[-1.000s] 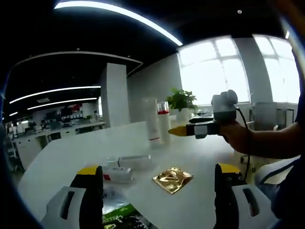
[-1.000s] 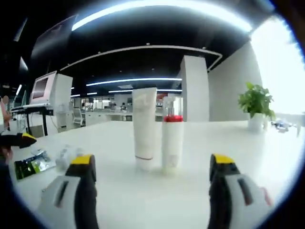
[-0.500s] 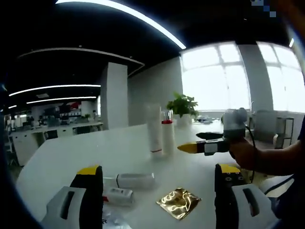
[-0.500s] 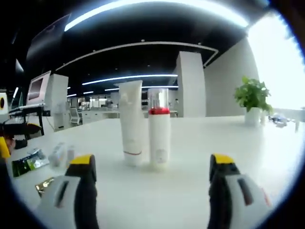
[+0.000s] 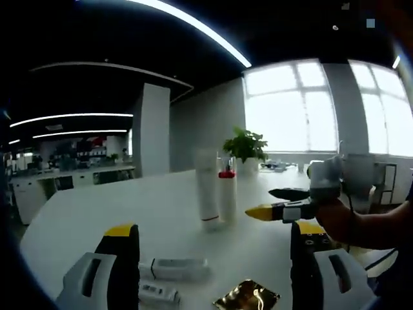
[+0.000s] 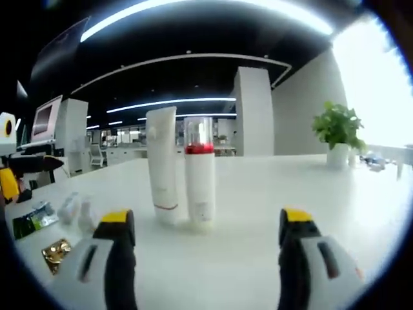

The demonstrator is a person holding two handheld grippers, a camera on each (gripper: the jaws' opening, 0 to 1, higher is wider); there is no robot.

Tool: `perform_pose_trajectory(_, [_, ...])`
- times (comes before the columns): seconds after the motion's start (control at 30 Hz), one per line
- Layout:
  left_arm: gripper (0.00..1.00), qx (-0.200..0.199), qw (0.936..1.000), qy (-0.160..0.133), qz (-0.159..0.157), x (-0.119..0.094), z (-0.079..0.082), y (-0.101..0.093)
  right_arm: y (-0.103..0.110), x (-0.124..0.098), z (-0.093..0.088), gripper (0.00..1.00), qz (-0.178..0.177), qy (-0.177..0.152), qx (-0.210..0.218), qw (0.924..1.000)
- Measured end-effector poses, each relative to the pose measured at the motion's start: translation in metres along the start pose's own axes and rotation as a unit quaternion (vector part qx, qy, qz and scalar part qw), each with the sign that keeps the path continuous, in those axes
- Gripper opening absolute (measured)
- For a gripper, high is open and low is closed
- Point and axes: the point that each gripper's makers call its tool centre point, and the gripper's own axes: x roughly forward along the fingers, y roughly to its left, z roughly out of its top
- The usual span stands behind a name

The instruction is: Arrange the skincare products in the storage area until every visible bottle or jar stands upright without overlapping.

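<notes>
Right gripper view: smooth white tube (image 6: 162, 166) beside cylindrical red-collared bottle (image 6: 200, 174), both upright.

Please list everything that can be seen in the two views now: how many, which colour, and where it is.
white tube: 1, white, upright on the table, left of the bottle in the right gripper view
bottle with red collar: 1, white with clear cap, upright beside the tube
lying white containers: 2, white, on their sides near the left gripper
gold sachet: 1, gold, flat on the table
green packet: 1, green and dark, flat at the table's left edge in the right gripper view
potted plant: 1, green in white pot, far end of the table
table: 1, white
left gripper: 1, black, grey and yellow, open, empty
right gripper: 1, same colours, open, empty
person's hand: 1, holding the right gripper
</notes>
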Motion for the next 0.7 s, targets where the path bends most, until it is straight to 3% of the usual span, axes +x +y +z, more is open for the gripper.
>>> perform_pose_trajectory(0.7, [0.99, 0.005, 0.9997, 0.022, -0.012, 0.048, 0.004, 0.011, -0.007, 0.007, -0.001, 0.88, 0.009, 0.025, -0.006, 0.9996])
